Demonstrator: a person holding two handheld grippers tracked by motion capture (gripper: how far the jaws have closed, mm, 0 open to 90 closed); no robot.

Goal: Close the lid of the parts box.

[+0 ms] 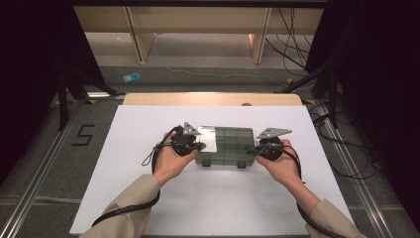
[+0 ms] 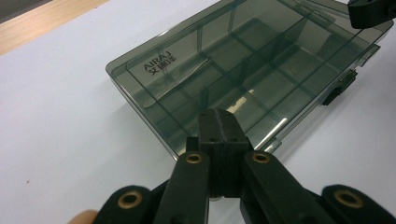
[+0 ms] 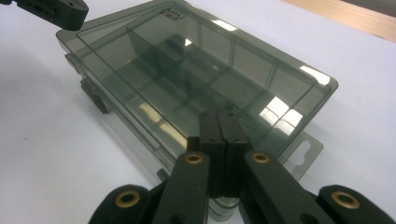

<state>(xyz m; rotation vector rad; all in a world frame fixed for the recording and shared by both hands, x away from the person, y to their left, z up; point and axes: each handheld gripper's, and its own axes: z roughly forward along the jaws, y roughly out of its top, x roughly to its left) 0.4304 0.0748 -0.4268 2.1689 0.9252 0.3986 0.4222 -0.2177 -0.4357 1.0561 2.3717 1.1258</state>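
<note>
My left claw (image 1: 197, 147) and right claw (image 1: 253, 149), both closed and empty, flank the smoky translucent plastic compartment box (image 1: 227, 144). To open it well, I should work the near-edge latches (image 1: 206, 162) evenly.

I've got the smoky clear plastic compartment box (image 1: 226, 145) lying flat mid-way on the white table sheet (image 1: 148, 198), my left gripper (image 1: 190, 145) at its left end, my right gripper (image 1: 262, 148) at its right end.

A smoky translucent compartment box (image 1: 226, 146) lies flat and closed, latches fastened, mid-table on white
</note>
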